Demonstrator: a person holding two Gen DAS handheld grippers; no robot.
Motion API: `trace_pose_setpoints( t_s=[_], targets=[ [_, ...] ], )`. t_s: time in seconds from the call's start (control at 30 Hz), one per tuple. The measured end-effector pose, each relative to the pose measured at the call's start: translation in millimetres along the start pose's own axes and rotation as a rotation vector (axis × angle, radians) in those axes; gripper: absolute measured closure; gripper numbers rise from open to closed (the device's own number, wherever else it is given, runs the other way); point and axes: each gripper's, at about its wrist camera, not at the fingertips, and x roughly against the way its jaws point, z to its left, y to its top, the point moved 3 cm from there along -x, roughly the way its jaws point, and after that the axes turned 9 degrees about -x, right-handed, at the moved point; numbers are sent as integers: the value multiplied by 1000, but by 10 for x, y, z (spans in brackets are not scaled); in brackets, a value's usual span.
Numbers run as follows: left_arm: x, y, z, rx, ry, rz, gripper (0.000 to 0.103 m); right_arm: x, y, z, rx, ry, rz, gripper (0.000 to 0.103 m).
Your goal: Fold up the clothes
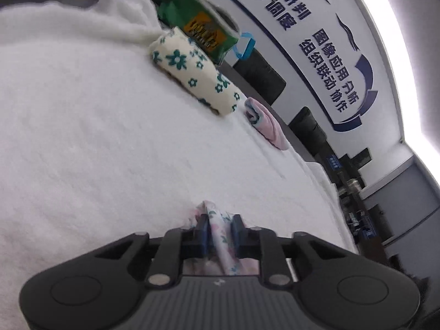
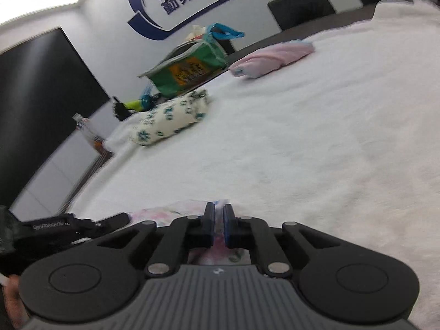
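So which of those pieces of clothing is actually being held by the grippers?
The thin white garment with pink flowers: both the left gripper and the right gripper pinch it. The teal-flowered cream bundle and pink bundle lie folded and untouched farther off.

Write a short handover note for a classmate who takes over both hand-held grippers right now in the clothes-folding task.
Left hand-held gripper: shut on the floral garment.
Right hand-held gripper: shut on the same pale floral fabric.
Both hold it low over the white fleece cover.
Done, it seems: a cream flower-print bundle and a pink bundle lie folded at the far edge, near the green bag.
Left: fold the held garment and set it down; how far its fold has gone cannot be seen.
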Motion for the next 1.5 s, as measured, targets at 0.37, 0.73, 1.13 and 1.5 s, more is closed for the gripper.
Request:
trace_pose_setpoints(
  t_s=[0.37,0.73,1.13,1.5],
  targets=[
    [341,7,-542,-314,-1,-170,88,381,-162,672,308,66,-107,93],
    [364,-56,-342,-317,101,-142,76,263,-396,775,393,-19,-52,71],
    [385,-122,-279,-262,15,-112,64,594,-232,318,250,-47,-72,47],
    [492,-176,-65,-140,-81,-3,69,364,-234,0,8,124,86,73]
  ],
)
